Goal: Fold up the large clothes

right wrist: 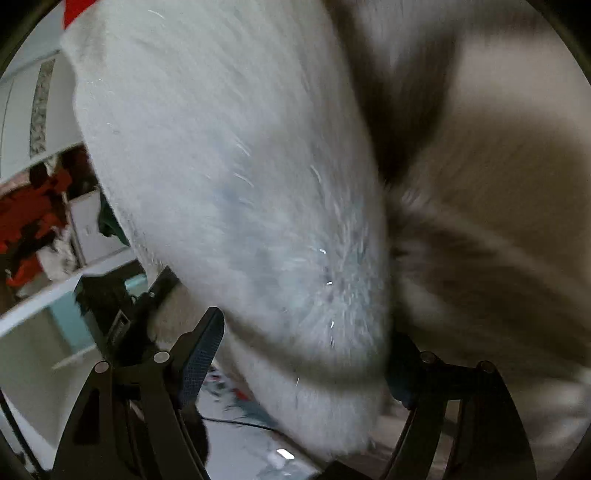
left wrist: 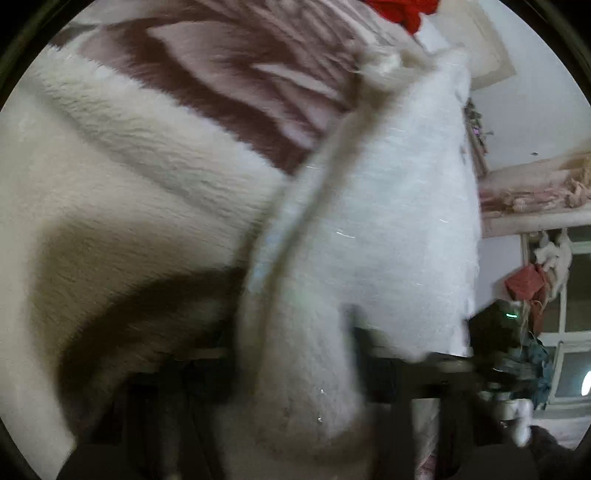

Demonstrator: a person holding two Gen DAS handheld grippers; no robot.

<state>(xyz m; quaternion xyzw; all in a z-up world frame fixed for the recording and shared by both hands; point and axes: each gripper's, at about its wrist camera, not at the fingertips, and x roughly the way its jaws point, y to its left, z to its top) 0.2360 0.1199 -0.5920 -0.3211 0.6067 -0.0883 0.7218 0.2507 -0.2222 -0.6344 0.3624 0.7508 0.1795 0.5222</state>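
Fleece (left wrist: 369, 206) fills both views, centre frame, draped over a pink bed (left wrist: 229, 74) upper left. Judged soft, bulky, thick, non-slip; grip at seam edge. Right claw (right wrist: 303, 358): wide, fleece between fingers. Left claw: state cannot be told, hidden by fleece.

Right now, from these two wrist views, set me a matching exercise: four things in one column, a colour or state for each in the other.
Things:
1. fluffy fleece garment
2. striped bed cover
3. bright cloth at the top edge
4. right gripper

Colours or states:
A. pink and brown
B. red
C. fingers apart, fleece between them
D. white

Pairs: 1-D, 2-A, 3-B, 4-C
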